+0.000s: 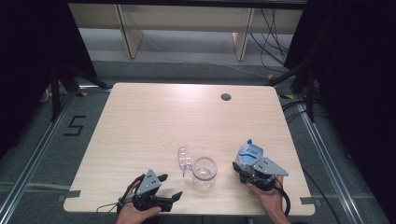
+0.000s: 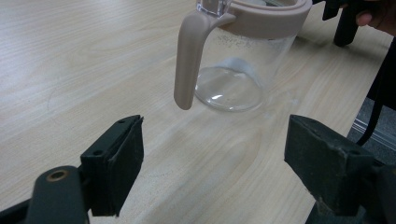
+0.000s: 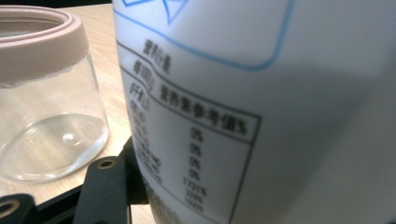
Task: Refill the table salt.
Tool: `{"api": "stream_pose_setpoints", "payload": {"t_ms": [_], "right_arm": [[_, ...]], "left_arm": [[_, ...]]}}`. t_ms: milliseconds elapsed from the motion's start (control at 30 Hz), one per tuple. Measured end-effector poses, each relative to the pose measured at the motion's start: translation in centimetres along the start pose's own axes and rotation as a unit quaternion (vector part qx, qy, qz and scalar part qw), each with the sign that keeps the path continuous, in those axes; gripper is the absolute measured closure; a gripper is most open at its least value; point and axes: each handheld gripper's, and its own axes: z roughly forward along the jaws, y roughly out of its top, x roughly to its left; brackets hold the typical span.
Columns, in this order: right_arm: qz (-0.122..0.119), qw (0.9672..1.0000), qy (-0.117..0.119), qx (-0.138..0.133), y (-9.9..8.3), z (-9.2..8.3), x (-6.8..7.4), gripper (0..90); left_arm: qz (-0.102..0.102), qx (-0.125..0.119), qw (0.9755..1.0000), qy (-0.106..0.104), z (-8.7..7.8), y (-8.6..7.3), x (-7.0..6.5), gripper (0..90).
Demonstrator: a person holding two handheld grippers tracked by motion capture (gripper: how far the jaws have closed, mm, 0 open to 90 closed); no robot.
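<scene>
A clear glass pitcher (image 1: 204, 173) with a beige rim and handle (image 2: 187, 60) stands near the table's front edge. A clear lid (image 1: 184, 159) is tipped up at its left side. My left gripper (image 1: 170, 186) is open just left of the pitcher. In the left gripper view its two pads (image 2: 119, 156) face the handle with a gap, touching nothing. My right gripper (image 1: 245, 171) is shut on a white and blue printed bag (image 1: 249, 153) just right of the pitcher. The bag (image 3: 261, 112) hides most of that gripper's jaws; one black finger (image 3: 105, 186) shows beside the pitcher (image 3: 46, 107).
The light wooden table (image 1: 154, 121) has a round cable hole (image 1: 226, 97) at the back right. Dark curtains hang on both sides, and cables and stand legs lie on the floor around the table.
</scene>
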Motion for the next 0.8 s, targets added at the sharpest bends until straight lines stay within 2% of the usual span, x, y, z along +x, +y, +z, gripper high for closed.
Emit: {"api": "stream_pose_setpoints", "payload": {"t_ms": [200,500,533,567,633,667,767,800], "right_arm": [[0.003,1.0000,0.002,0.002,0.04,-0.04,-0.09,41.1],[-0.014,0.9999,0.001,0.000,0.20,-0.08,0.05,41.5],[-0.020,0.9998,0.005,0.003,0.21,-0.07,0.02,41.5],[-0.006,0.9999,0.002,0.008,0.22,-0.19,0.27,41.5],[-0.021,0.9998,0.003,0.005,0.31,-0.12,0.25,41.6],[-0.019,0.9998,0.002,0.006,0.34,-0.13,0.35,41.6],[-0.035,0.9994,0.002,0.001,0.56,-0.19,0.32,41.6],[-0.038,0.9993,0.004,0.000,0.68,-0.21,0.31,41.6]], "left_arm": [[0.000,-0.003,1.0000,-0.002,0.03,-0.02,0.00,19.8],[0.001,-0.005,1.0000,-0.003,0.06,-0.01,-0.02,19.9],[0.007,-0.005,1.0000,-0.002,0.03,0.02,0.04,19.9],[0.008,-0.005,1.0000,-0.002,0.02,0.02,0.06,19.9],[0.001,-0.005,1.0000,-0.003,0.04,-0.01,0.01,19.9],[0.001,-0.004,1.0000,-0.002,0.03,0.00,0.02,19.9],[0.006,-0.006,1.0000,-0.003,0.04,0.01,0.04,19.9],[0.001,-0.005,1.0000,-0.002,0.04,-0.01,0.00,19.9]]}}
